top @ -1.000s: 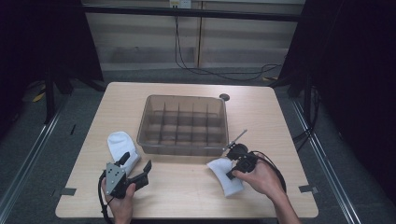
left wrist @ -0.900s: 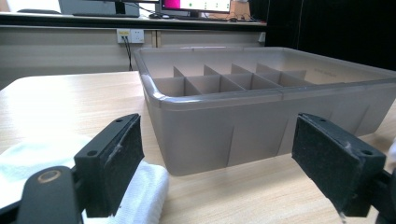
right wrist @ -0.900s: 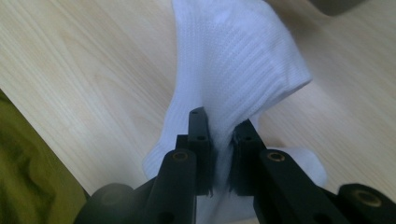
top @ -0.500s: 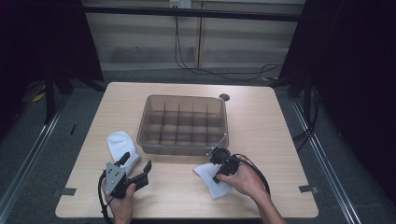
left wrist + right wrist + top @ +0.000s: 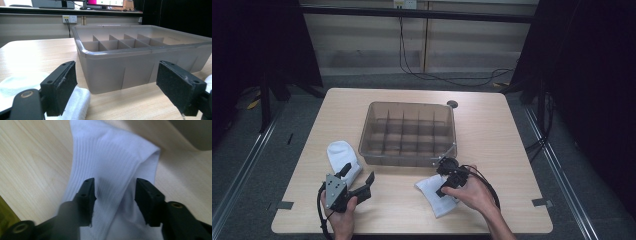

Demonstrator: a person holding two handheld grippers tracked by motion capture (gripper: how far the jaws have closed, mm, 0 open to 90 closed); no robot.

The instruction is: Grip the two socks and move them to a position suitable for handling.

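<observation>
Two white socks lie on the table (image 5: 512, 125): the right hand-held gripper (image 5: 113, 197) has just spread its jaws, freeing the sock (image 5: 112, 162) beneath them, likely set down for folding, while the left hand-held gripper (image 5: 357, 182) stands wide open beside the other sock (image 5: 343, 155).

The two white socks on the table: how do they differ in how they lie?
The left sock lies rounded beside the divided bin's left corner, next to the open left tool, untouched. The right sock lies flattened and slanted in front of the bin, under the right tool, whose jaws have just been opening astride its ribbed cloth. Both are white and rest on the wooden table.
</observation>
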